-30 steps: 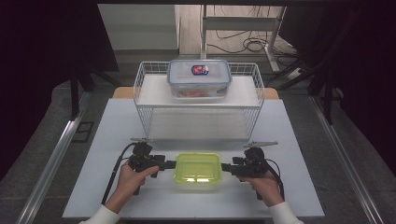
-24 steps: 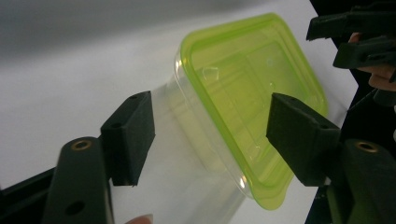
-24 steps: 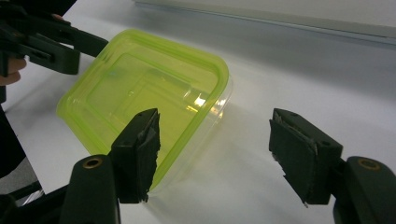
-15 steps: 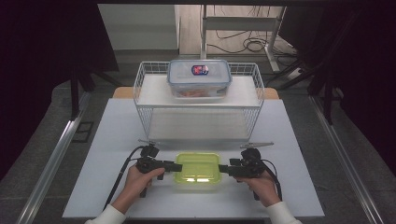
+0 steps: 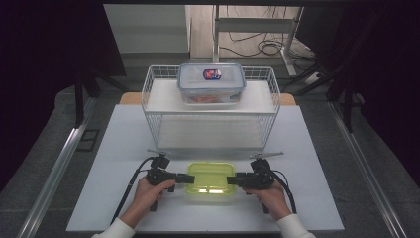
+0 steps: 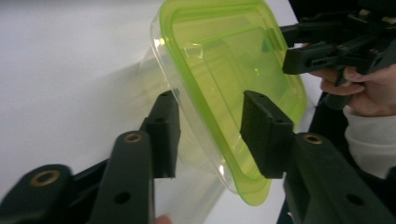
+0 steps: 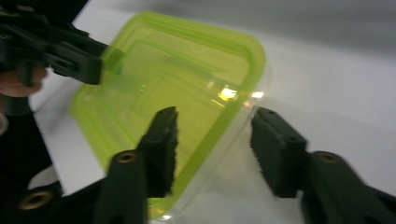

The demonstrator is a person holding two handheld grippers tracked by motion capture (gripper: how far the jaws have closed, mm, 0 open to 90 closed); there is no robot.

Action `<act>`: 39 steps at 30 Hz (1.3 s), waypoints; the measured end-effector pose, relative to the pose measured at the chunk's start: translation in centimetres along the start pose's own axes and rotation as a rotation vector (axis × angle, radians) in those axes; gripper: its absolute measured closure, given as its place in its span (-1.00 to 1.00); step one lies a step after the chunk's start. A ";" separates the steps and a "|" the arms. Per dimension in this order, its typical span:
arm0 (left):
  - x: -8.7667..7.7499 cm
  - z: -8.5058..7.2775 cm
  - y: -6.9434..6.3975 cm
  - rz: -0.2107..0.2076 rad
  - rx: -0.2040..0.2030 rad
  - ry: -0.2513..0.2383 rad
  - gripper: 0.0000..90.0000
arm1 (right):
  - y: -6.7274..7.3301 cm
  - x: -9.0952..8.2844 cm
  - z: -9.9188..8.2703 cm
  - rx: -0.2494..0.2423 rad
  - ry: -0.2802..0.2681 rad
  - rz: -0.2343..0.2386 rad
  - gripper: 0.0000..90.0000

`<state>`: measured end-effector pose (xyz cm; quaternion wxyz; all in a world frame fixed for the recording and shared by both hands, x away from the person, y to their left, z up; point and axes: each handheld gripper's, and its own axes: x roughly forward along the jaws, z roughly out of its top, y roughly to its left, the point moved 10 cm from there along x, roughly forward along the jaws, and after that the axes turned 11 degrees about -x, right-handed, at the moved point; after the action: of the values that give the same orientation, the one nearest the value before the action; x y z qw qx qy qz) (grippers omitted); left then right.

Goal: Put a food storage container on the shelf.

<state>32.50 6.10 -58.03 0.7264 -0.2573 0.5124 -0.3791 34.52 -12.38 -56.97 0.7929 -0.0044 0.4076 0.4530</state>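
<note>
Lime-green lidded clear plastic container (image 5: 211,178) sits on the near middle of the white table (image 5: 119,148), between the two hands. Left gripper (image 5: 184,177) straddles its left end, right gripper (image 5: 235,180) its right end. Both sets of jaws have just been closing with the container's rim between them; in the gripper views a gap shows beside each pad, so neither pair looks clamped yet. Left gripper (image 6: 210,128) has one jaw over the lid, one under the clear wall; right gripper (image 7: 215,149) likewise.

Far side: white wire basket (image 5: 148,99) carrying a clear lidded food box (image 5: 212,84), well apart from the work.

Judgement: squeeze both ends evenly and fully before lifting. Keep the pads across the rim, not the thin wall, which may flex. Raise both hands together, level.
</note>
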 end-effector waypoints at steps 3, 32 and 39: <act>-0.1 -0.1 0.0 0.018 0.012 -0.007 0.48 | 0.0 -0.1 -0.1 0.006 0.000 -0.009 0.39; -2.1 -1.6 -2.5 -0.008 0.130 -0.117 0.74 | 1.7 -2.5 0.3 0.018 -0.125 0.034 0.76; -2.6 -1.5 -2.8 -0.002 0.163 -0.130 0.74 | 2.1 -2.9 0.6 -0.011 -0.138 0.028 0.76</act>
<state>29.81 6.58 -54.95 0.7762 -0.2217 0.4316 -0.4027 32.64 -12.97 -53.93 0.8125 0.0283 0.3498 0.4654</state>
